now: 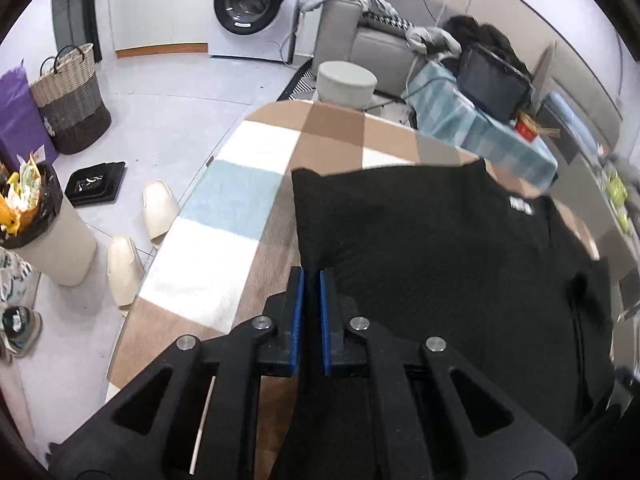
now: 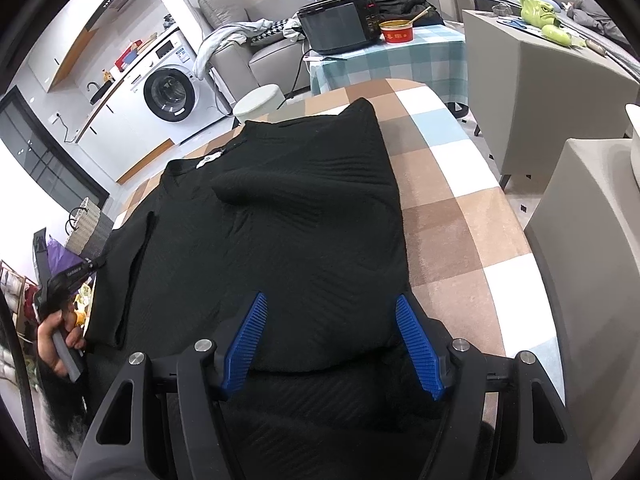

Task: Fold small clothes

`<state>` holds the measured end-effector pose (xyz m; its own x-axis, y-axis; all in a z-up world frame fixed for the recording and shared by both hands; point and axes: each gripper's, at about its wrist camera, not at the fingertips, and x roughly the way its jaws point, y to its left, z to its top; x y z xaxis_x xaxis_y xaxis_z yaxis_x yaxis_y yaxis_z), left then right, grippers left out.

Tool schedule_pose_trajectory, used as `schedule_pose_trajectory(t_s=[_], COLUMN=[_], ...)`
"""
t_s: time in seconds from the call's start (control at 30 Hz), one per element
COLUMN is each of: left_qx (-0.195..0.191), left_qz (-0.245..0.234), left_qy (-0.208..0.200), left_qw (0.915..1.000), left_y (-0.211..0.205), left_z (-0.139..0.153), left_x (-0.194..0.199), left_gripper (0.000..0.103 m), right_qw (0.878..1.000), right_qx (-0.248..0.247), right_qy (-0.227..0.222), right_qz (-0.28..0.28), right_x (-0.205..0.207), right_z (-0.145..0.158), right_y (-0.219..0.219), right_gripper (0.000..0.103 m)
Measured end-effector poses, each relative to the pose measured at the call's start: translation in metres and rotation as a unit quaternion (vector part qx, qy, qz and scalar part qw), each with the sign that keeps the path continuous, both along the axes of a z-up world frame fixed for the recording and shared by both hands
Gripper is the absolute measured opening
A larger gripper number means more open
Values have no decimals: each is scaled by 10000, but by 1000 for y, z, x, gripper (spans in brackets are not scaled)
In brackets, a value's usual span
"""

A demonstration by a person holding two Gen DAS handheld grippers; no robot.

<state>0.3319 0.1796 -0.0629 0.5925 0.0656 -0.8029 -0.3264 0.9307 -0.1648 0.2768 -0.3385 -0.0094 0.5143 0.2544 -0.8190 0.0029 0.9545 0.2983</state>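
Note:
A black knitted garment (image 1: 440, 248) lies spread on a table covered with a checked cloth (image 1: 240, 200). My left gripper (image 1: 311, 276) is shut on the garment's near edge, the dark fabric pinched between its blue pads. In the right wrist view the same garment (image 2: 288, 216) lies flat, with a white label (image 2: 210, 159) at its collar and a fold ridge across the middle. My right gripper (image 2: 332, 304) is open, its blue fingers (image 2: 416, 336) spread just above the garment's near hem. The left gripper (image 2: 94, 264) shows at the garment's left edge, held by a hand.
The checked cloth (image 2: 460, 208) stretches right of the garment. A grey cabinet (image 2: 540, 72) and a pale chair (image 2: 592, 264) stand to the right. Behind are a microwave (image 2: 340, 26), a red bowl (image 2: 396, 31), a washing machine (image 1: 250, 4), a stool (image 1: 346, 82), a bin (image 1: 52, 232) and slippers (image 1: 160, 208).

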Motion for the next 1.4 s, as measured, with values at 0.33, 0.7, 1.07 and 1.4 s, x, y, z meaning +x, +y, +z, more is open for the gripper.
schedule_pose_trajectory(t_s=[0.33, 0.7, 1.07, 1.4], left_qx=[122, 141, 331, 222], left_qz=[-435, -518, -602, -472], left_qy=[-190, -48, -416, -6], left_qw=[9988, 9985, 9968, 9986], left_y=[-29, -30, -22, -8], left_z=[23, 22, 52, 27], left_x=[-44, -111, -219, -289], left_gripper=[33, 37, 84, 84], right_qw=[9961, 9977, 9970, 9996], right_qx=[-827, -651, -501, 170], right_qy=[305, 169, -543, -96], right_qz=[-26, 91, 218, 221], right_x=[4, -27, -114, -181], right_z=[-21, -9, 34, 6], right_y=[4, -2, -21, -58], right_gripper=[31, 33, 87, 87])
